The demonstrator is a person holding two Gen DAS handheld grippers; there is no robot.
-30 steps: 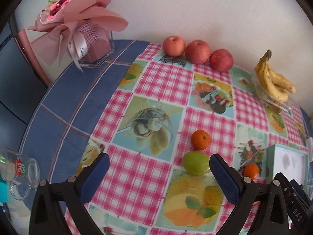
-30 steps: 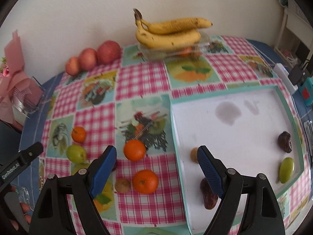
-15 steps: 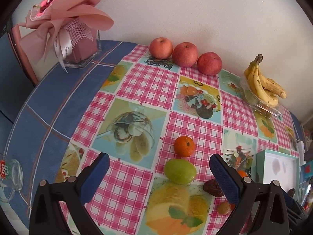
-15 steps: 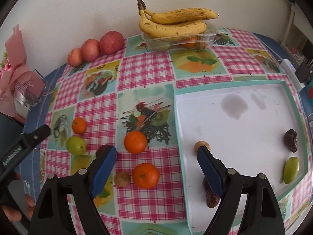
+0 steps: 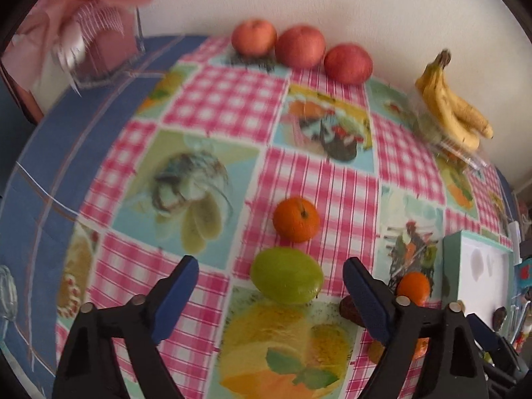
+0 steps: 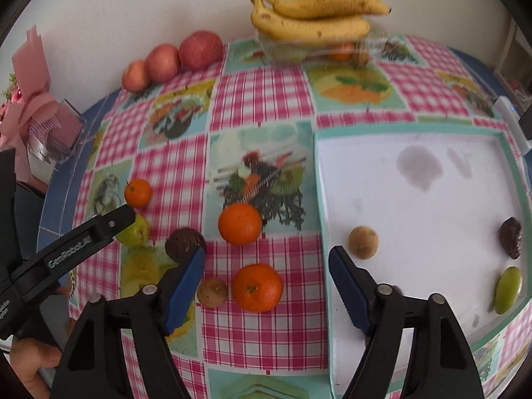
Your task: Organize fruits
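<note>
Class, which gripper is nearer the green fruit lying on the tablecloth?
Left. The left gripper frames the green fruit between open fingers; the right gripper sits farther right, near the oranges.

Table (image 6: 262, 96) under a pink-checked oilcloth with printed fruit and dessert panels; a blue cloth (image 5: 76, 139) with thin lines shows at its left side. Pink wrapped bouquet (image 6: 31, 99) in a clear square vase (image 6: 66, 136) at the far left corner, close to the white wall (image 6: 133, 6). Glass mug (image 5: 6, 296) at the near left edge, mostly cut off. White device (image 6: 513, 123) beyond the table's right side, too blurred to name.
</note>
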